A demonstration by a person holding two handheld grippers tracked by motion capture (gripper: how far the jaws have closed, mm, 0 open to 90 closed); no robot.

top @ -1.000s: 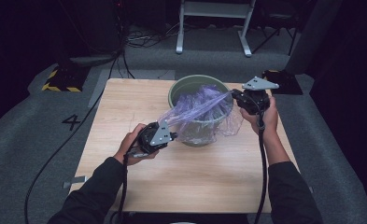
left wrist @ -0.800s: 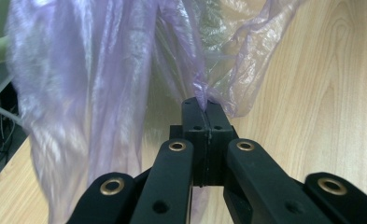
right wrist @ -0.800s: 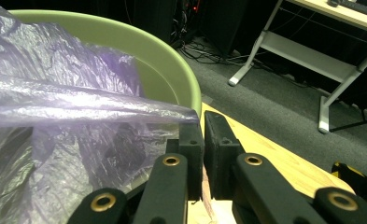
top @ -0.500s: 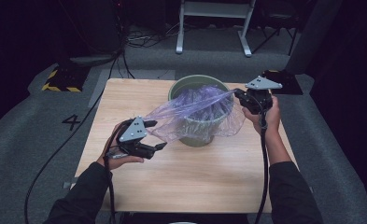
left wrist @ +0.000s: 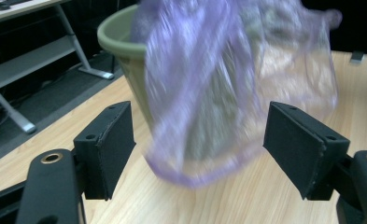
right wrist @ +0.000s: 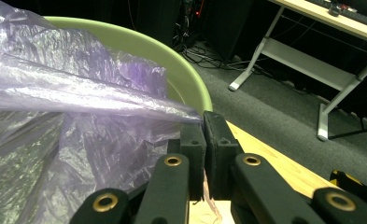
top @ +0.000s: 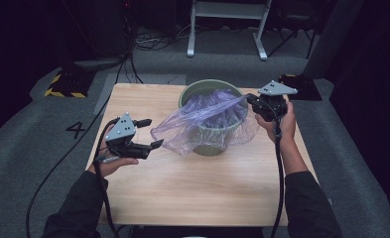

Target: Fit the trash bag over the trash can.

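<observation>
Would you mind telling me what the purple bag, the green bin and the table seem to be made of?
Purple bag: thin translucent plastic film, glossy; it crinkles and the bin shows through.
Green bin: probably moulded plastic, matte olive, with a smooth rolled rim.
Table: wood or wood-look laminate, pale with visible grain; which one is unclear.

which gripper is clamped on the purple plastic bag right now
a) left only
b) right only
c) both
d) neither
b: the right gripper has its jaws pinched shut on the purple plastic bag at the rim of the green bin, while the left gripper stands open with the bag's edge hanging free ahead of it.
</observation>
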